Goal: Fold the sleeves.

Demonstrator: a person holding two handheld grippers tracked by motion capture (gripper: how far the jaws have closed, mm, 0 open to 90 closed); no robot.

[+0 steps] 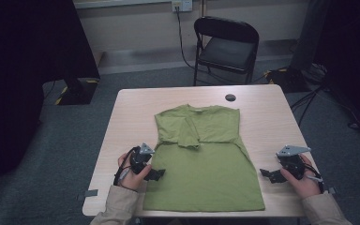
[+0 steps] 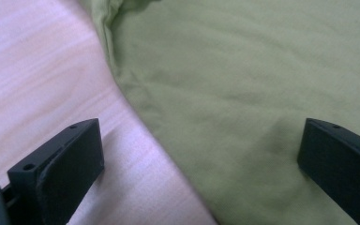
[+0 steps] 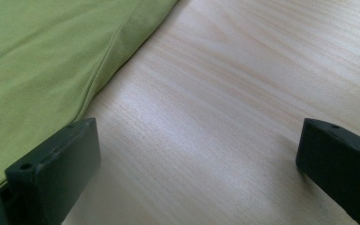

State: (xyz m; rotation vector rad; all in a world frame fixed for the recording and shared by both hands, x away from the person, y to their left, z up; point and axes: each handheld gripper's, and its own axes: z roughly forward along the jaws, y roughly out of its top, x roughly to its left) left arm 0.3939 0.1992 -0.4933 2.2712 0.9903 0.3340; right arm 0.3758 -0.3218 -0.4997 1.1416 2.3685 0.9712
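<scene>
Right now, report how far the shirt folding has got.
Done: both sleeves of the green T-shirt lie folded inward on the table. In hand: the left gripper straddles the shirt's edge, jaws open; the right gripper waits open beside the other. Left: folding the body.

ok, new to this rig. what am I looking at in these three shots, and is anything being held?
No robot here: a person holds a two-jaw tool in each hand. The high view is a fixed camera above the table. It shows the left hand-held gripper at the near left edge of a green T-shirt, and the right hand-held gripper on bare wood just off the shirt's right edge. The shirt lies flat, with one sleeve folded in over the chest.

The other two pictures come from cameras riding on the tools, looking along their black jaws. The left gripper view shows wide-open jaws straddling the shirt's edge. The right gripper view shows wide-open jaws over wood beside the shirt.

Nothing is held. A folding chair stands beyond the table.
</scene>
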